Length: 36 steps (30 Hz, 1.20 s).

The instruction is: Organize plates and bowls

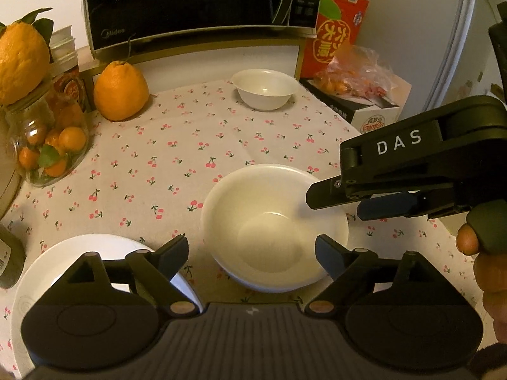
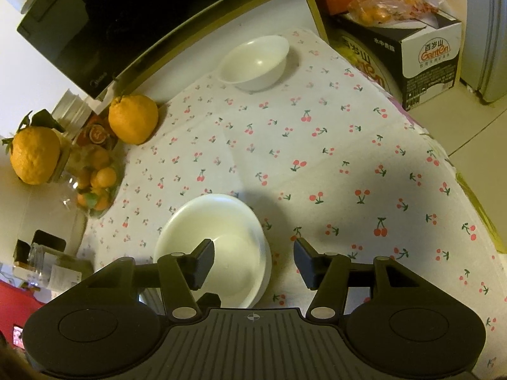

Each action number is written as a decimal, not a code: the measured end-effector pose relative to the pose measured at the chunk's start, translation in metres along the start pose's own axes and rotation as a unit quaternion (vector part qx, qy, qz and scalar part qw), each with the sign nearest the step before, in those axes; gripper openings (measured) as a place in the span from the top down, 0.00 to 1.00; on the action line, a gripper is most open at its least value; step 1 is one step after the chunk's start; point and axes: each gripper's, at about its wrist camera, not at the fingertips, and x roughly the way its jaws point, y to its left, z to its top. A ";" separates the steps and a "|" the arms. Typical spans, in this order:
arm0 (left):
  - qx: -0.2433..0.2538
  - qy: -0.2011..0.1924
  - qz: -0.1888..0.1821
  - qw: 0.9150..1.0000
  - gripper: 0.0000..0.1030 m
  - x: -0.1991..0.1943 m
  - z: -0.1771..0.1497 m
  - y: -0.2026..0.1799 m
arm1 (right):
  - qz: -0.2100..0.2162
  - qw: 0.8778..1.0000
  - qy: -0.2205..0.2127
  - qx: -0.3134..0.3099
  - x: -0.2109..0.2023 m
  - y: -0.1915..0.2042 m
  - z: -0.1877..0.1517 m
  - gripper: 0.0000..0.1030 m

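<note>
Tabletop [image 1: 196, 133] under a thin cotton cloth, white with small red cherry print, faint fold creases across it.

Near bowl [image 1: 272, 224]: glossy white, round, deep, smooth inside. The right wrist view shows a doubled rim on its far side (looks like two bowls nested, cannot be sure). It sits on the cloth close in front of both grippers.

Far bowl [image 1: 264, 88]: same glossy white, smaller in view, alone near the back edge of the cloth, just in front of the microwave [image 1: 202, 0], well apart from the near bowl.

White plate [image 1: 95, 253]: flat, smooth, at lower left in the left wrist view, partly hidden under the left gripper.

Left gripper [image 1: 252, 253]: matte black linkage, dark blue pads, jaws spread wide and holding nothing; the right pad hangs over the near bowl's rim.

Right gripper [image 2: 253, 261]: same build, jaws released and empty, straddling the near bowl's right edge, left pad over the bowl's interior.

Along the left: a knobbly-skinned orange citrus [image 1: 120, 91] on the cloth, and a clear glass jar [image 1: 47, 145] of small oranges with another citrus on top.
</note>
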 end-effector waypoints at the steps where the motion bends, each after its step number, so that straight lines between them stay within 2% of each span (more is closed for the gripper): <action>1: -0.001 0.000 0.000 1.000 0.15 0.000 0.000 0.000 | 0.001 1.000 0.000 0.000 0.000 0.000 0.000 0.42; 4: -0.003 0.001 0.003 1.000 0.13 -0.002 0.001 0.000 | 0.008 1.000 0.000 -0.006 -0.003 0.002 0.000 0.39; 13: -0.024 -0.002 0.012 1.000 0.03 -0.014 0.002 0.012 | 0.036 0.998 -0.006 -0.052 -0.024 0.008 0.001 0.17; 17: -0.059 0.008 0.016 0.998 0.03 -0.013 0.009 0.026 | 0.049 0.998 -0.009 -0.032 -0.036 0.007 0.015 0.15; 23: -0.105 -0.006 0.014 0.994 0.03 -0.015 0.031 0.042 | 0.048 0.997 -0.029 -0.046 -0.048 0.021 0.041 0.14; 29: -0.112 -0.018 0.014 0.993 0.01 -0.014 0.062 0.048 | 0.060 0.996 -0.046 -0.048 -0.049 0.036 0.072 0.14; 36: -0.106 -0.033 0.037 0.993 0.01 0.002 0.101 0.052 | 0.081 0.994 -0.057 -0.039 -0.033 0.041 0.109 0.10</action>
